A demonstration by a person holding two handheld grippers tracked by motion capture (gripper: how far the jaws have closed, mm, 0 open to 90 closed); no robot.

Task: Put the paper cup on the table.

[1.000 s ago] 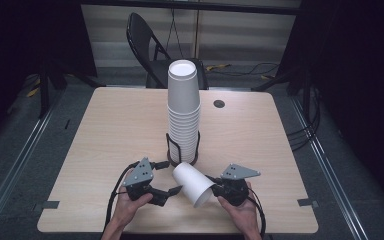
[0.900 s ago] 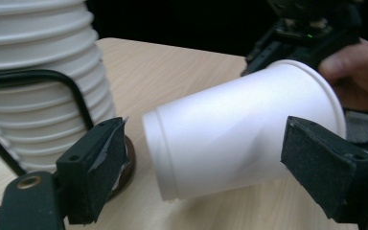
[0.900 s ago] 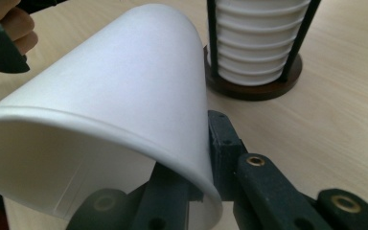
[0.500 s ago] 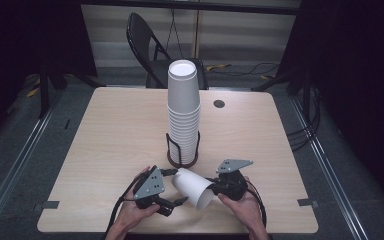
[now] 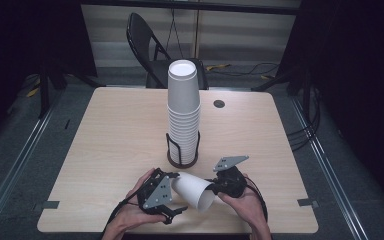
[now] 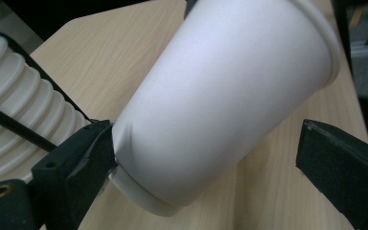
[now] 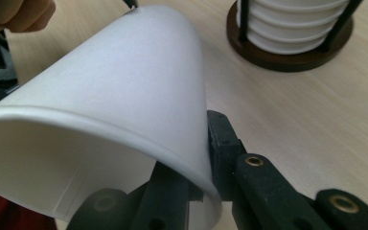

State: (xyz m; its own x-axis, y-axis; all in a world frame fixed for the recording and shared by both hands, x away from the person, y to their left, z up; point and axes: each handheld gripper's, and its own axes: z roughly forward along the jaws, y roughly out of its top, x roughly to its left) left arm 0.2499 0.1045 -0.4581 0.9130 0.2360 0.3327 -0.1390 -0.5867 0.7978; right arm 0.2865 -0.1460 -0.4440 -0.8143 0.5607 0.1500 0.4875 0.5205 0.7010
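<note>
Cup point(image 5: 194, 190) lowered toward table edge, right gripper point(image 5: 216, 189) pinching rim, left gripper point(image 5: 172, 200) fingers point(image 6: 76, 158) astride

Dark-curtained studio point(image 5: 30, 35), floor cables point(image 5: 240, 67)

Left tool point(image 5: 167, 210) spread wide; right tool point(image 5: 215, 189) apparently pinched closed.

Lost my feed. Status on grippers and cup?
Right gripper pinching cup rim. Left gripper open around cup's base end. Stack stands behind, apart.
</note>
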